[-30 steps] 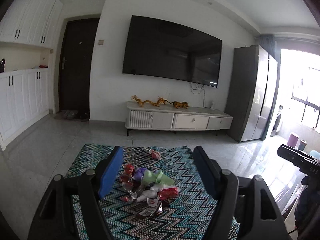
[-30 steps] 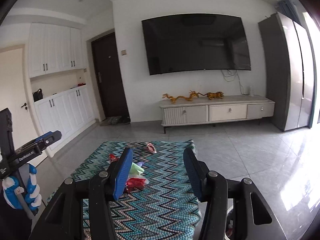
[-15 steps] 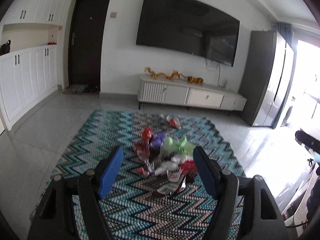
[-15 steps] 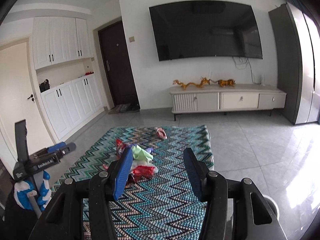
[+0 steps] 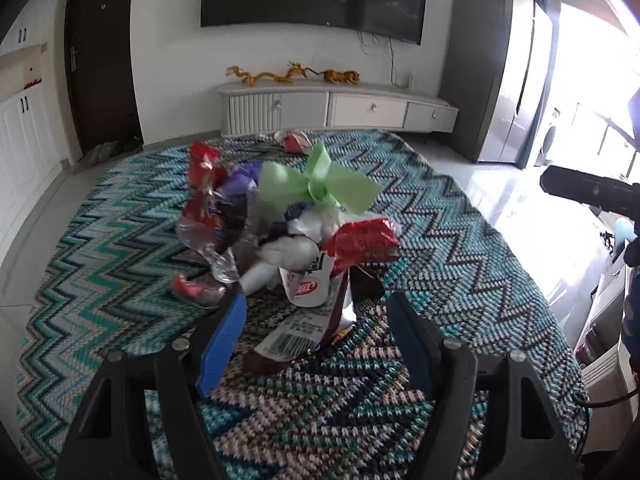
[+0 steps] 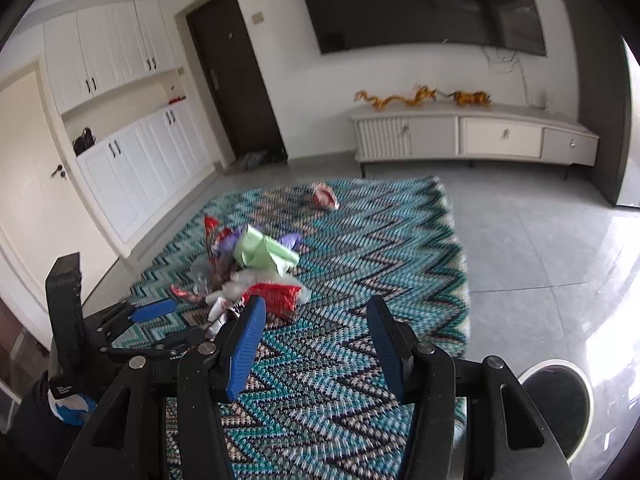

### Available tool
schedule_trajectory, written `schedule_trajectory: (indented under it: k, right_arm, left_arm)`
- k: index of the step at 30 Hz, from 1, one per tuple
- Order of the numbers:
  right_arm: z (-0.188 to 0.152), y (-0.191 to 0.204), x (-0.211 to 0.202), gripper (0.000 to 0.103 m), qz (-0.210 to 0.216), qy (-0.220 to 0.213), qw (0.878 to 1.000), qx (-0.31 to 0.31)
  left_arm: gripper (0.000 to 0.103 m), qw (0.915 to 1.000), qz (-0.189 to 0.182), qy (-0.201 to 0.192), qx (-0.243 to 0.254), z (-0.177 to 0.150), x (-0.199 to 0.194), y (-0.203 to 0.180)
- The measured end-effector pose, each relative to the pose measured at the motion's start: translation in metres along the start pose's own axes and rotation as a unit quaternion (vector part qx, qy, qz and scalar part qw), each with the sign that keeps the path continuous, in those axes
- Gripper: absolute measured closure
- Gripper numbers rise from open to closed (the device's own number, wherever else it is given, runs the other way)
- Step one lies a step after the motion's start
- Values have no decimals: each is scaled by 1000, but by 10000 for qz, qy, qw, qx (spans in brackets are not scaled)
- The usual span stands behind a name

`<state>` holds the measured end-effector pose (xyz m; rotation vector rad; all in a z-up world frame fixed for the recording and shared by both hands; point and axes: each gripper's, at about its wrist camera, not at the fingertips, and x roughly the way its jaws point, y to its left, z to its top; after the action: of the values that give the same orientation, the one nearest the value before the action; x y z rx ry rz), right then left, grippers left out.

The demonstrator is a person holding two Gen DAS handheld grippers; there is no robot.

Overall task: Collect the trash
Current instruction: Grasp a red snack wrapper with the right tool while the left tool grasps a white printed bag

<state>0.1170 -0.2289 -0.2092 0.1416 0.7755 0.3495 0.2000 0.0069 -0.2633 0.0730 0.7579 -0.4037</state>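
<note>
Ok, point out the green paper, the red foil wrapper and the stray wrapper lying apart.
green paper (image 5: 320,188), left wrist view, its knotted middle
red foil wrapper (image 5: 364,240), left wrist view, its face
stray wrapper (image 6: 325,196), right wrist view, its centre

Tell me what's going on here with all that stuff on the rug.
A person is collecting trash with two tools. The left hand-held gripper is open, close to the pile of wrappers on the zigzag rug, its fingers either side of the nearest brown wrapper, nothing gripped yet. The right hand-held gripper is open and empty over bare rug beside the pile. One stray wrapper lies apart near the far edge. A round bin stands on the floor.
</note>
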Motion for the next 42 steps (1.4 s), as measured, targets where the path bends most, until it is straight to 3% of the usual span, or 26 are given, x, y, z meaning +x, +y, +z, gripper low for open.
schedule_trajectory:
  k: [10, 14, 23, 28, 36, 40, 41, 42]
  right_arm:
    - [5, 10, 100, 53, 481, 754, 9956, -273]
    - [3, 18, 120, 53, 638, 818, 9941, -325]
    - [13, 44, 135, 53, 889, 812, 9876, -1004]
    - [13, 45, 159, 53, 1054, 1182, 9801, -1195]
    - [-18, 61, 137, 54, 1540, 1446, 9661, -1484]
    - [-27, 76, 138, 54, 1316, 1511, 9633, -1788]
    - [-28, 79, 139, 57, 1213, 1514, 9637, -1837]
    - [-29, 81, 141, 68, 1118, 1528, 9641, -1864]
  left_arm:
    - [33, 9968, -604, 491, -177, -6, 38, 12]
    - [60, 9935, -923, 581, -341, -10, 39, 18]
    - [68, 9906, -1182, 629, -272, -23, 30, 12]
    - [72, 9912, -1122, 589, -375, -38, 14, 14]
    - [73, 9933, -882, 375, -654, -51, -16, 34]
    - [73, 9936, -807, 210, -762, -54, -31, 46]
    - [73, 9937, -784, 162, -785, -56, -36, 47]
    - [73, 9938, -758, 123, -803, -56, -41, 49]
